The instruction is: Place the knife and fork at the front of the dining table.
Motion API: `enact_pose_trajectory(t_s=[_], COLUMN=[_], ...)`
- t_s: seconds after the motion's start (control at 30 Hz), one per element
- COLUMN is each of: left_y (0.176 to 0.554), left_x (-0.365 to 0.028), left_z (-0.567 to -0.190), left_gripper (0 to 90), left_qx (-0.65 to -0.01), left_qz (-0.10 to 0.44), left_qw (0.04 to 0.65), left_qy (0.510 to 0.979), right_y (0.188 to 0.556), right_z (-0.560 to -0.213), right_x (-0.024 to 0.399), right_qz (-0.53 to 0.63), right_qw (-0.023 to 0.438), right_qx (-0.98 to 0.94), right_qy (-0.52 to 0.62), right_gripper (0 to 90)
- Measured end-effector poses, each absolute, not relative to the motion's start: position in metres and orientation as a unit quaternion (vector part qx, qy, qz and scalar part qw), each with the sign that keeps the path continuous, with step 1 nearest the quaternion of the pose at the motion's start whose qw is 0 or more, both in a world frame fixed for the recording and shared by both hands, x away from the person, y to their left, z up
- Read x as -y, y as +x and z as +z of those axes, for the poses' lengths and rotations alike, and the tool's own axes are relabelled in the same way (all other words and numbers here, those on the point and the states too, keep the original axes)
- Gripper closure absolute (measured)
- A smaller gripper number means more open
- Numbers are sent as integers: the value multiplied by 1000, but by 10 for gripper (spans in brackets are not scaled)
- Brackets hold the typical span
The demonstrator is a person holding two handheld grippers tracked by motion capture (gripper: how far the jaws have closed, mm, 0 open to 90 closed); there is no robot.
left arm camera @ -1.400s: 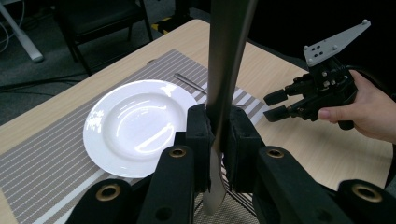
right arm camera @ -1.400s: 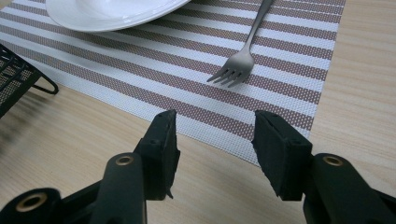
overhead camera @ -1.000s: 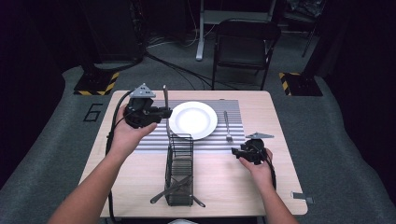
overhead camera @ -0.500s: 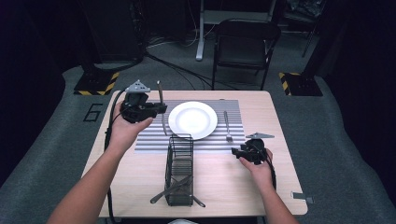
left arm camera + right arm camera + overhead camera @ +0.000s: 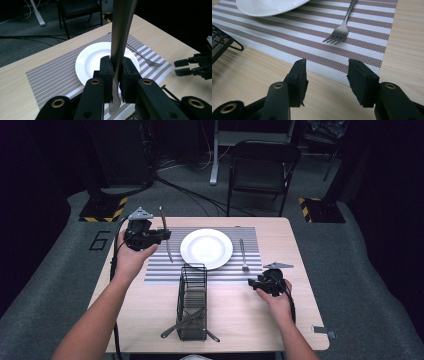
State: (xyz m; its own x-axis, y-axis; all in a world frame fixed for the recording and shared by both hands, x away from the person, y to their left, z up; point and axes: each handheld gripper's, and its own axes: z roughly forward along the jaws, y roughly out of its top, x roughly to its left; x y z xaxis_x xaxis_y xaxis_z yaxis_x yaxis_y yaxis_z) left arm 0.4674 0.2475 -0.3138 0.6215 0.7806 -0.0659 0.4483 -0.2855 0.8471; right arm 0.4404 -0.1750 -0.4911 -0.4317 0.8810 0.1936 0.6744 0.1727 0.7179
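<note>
The left gripper holds one knife: its two fingers are clamped on the blade, with the handle rising above them and the blade tip showing just below them. In the high view this gripper is held over the left edge of the one striped placemat, the knife standing steeply between its fingers.

Beyond these fingers lies one white plate, and past it one fork, both on the placemat.

The right gripper rests low over the table. Its two fingers stand moderately apart with nothing between them. The fork lies ahead of them, tines toward the fingers.

One black wire basket stands on the table between the two grippers; cutlery lies in it, but the piece count cannot be read.
</note>
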Motion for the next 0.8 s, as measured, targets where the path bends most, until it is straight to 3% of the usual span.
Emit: enact_pose_trajectory(t_s=[0.8], left_y=[488], left_x=[-273], left_z=[-383], left_gripper=[815], left_qx=[-442], left_qz=[189], left_qw=[423], left_qy=[768], right_y=[441], right_z=[-493], right_x=[174], right_qz=[382], right_qw=[131], right_qx=[-756], right_qy=[515], right_gripper=[491])
